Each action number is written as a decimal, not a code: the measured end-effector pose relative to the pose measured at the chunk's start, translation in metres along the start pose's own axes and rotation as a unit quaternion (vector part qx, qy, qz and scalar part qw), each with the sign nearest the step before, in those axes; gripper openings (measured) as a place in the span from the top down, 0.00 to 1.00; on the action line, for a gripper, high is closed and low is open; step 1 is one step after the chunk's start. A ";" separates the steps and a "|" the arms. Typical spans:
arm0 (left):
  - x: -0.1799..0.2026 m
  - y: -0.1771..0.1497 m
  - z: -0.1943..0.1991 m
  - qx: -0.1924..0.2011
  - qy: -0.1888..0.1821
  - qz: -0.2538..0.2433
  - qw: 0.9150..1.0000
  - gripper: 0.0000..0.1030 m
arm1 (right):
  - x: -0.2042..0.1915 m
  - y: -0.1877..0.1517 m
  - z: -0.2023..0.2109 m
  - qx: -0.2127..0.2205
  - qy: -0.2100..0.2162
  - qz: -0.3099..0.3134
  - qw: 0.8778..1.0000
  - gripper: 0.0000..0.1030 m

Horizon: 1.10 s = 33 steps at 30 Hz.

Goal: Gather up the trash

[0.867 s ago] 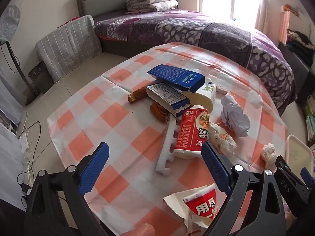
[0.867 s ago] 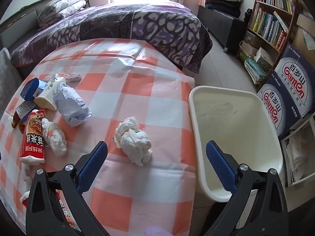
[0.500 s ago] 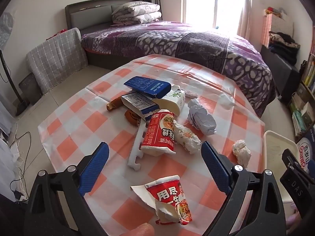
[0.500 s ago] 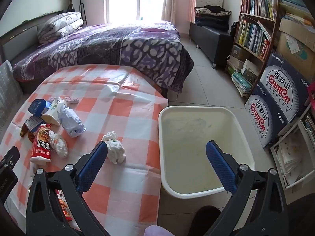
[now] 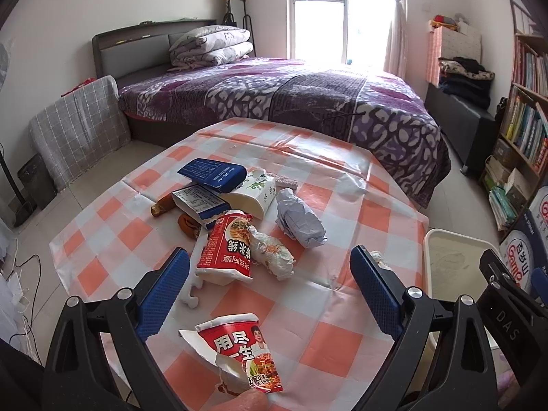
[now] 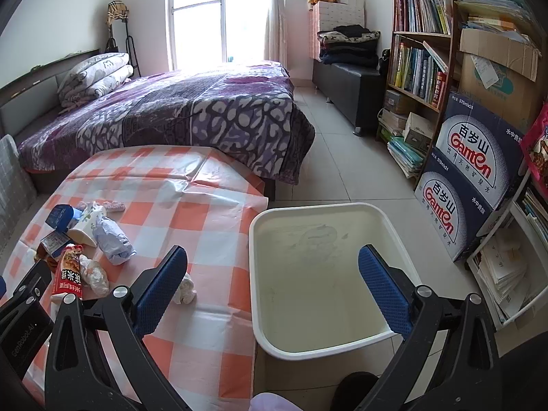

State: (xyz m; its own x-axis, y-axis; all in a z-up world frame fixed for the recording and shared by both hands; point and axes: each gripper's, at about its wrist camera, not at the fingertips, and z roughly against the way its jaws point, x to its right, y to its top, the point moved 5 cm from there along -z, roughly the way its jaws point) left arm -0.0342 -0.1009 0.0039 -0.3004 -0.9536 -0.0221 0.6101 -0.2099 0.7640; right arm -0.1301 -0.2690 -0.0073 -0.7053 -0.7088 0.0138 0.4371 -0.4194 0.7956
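Left gripper (image 5: 269, 286): jaws wide, empty, above the table (image 5: 342, 339). Right gripper (image 6: 273, 286): jaws wide, empty, over the white bin (image 6: 397, 236). Torn red wrapper (image 5: 239, 352) lies at 6 o'clock; remaining trash (image 5: 236, 215) clusters toward 11 o'clock.

"Ganten" on stacked cartons (image 6: 469, 185); "DAS" on right hand-held gripper (image 5: 507, 322).
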 end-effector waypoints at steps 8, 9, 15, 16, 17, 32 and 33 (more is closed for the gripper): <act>0.012 0.000 0.007 0.012 -0.005 -0.004 1.000 0.11 | 0.010 0.001 0.000 -0.003 -0.003 -0.008 1.000 0.07; 0.013 0.000 0.007 0.013 -0.007 -0.004 1.000 0.11 | 0.010 0.001 0.001 -0.003 -0.004 -0.008 1.000 0.07; 0.015 -0.002 0.010 0.016 -0.009 -0.004 1.000 0.11 | 0.011 0.001 0.002 -0.004 -0.003 -0.005 1.000 0.07; 0.015 -0.002 0.010 0.016 -0.010 -0.004 1.000 0.11 | 0.011 0.002 0.003 -0.003 -0.003 -0.005 1.000 0.07; 0.015 -0.002 0.011 0.016 -0.010 -0.004 1.000 0.11 | 0.011 0.002 0.003 -0.003 -0.003 -0.005 1.000 0.07; 0.014 -0.003 0.010 0.015 -0.010 -0.005 1.000 0.11 | 0.010 0.000 0.003 -0.005 -0.003 -0.007 1.000 0.07; 0.014 -0.003 0.011 0.015 -0.010 -0.005 1.000 0.11 | 0.010 0.000 0.003 -0.005 -0.002 -0.007 1.000 0.07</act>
State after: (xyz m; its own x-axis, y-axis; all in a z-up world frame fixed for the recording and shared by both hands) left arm -0.0480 -0.1115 0.0081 -0.3213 -0.9469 -0.0165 0.5849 -0.2121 0.7829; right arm -0.1387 -0.2743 -0.0056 -0.7144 -0.6998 0.0052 0.4322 -0.4353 0.7897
